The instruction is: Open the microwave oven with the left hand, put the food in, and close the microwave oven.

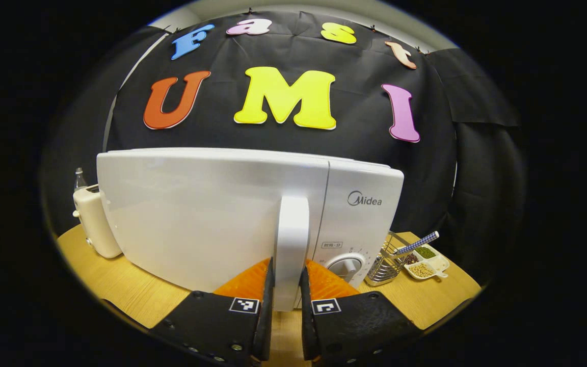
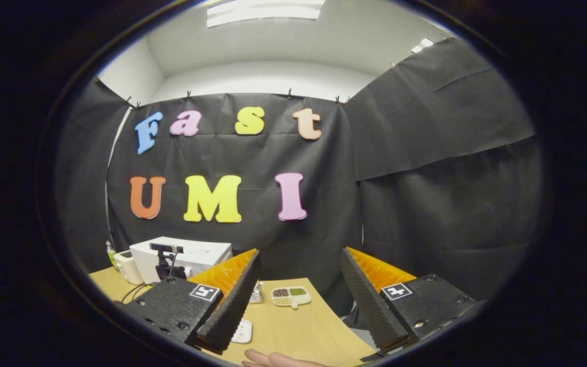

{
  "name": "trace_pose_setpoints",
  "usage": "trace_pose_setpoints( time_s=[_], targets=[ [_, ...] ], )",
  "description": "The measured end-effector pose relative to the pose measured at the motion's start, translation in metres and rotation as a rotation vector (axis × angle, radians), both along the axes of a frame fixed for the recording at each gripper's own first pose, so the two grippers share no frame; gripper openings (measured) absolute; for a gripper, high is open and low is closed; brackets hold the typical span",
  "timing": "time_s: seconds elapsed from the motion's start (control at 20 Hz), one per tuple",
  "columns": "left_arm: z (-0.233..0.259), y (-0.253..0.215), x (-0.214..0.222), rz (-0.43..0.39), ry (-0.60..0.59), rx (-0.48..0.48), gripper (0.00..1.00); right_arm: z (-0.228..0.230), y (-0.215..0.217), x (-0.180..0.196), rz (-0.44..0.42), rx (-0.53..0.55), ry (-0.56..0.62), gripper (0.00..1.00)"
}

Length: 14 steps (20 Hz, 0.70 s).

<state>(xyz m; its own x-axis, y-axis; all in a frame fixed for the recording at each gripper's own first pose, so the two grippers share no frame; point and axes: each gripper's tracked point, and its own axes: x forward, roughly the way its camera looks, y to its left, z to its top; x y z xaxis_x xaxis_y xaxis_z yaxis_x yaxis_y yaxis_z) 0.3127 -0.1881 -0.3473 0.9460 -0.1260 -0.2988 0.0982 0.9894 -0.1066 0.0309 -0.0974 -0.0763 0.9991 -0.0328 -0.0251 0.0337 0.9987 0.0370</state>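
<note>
Left gripper view: low at centre frame the handle (image 1: pixel 292 244) of the microwave (image 1: pixel 212 219) is pinched, apparently firmly, by the left gripper (image 1: pixel 287 285) for pulling, while the right gripper (image 2: pixel 296 300) is held wide open, unloaded.

Left gripper view: handle's (image 1: pixel 292 244) lower end hidden between the fingers (image 1: pixel 264 306). Dial (image 1: pixel 343 266) partly hidden behind the right-hand finger. Right gripper view: plate (image 2: pixel 243 331) on the desk (image 2: pixel 293 331) mostly covered by the left-hand finger (image 2: pixel 232 300); hand (image 2: pixel 278 360) cut off at the bottom edge; microwave (image 2: pixel 196 255) partly blocked.
</note>
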Motion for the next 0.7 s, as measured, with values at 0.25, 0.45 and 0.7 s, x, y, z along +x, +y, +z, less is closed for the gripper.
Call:
trace_pose_setpoints(
  time_s=[0.25,0.45,0.7],
  targets=[
    [-0.005,0.000,-0.005,-0.007,0.031,-0.004,0.12,0.003,-0.007,-0.005,-0.007,-0.014,-0.015,0.91],
    [-0.006,0.000,-0.007,-0.040,0.025,0.004,0.03,0.002,-0.008,-0.009,-0.002,-0.018,-0.017,1.00],
    [0.003,0.015,-0.050,-0.059,-0.016,0.002,0.02,-0.009,-0.012,-0.007,-0.003,-0.006,0.006,1.00]
  ],
)
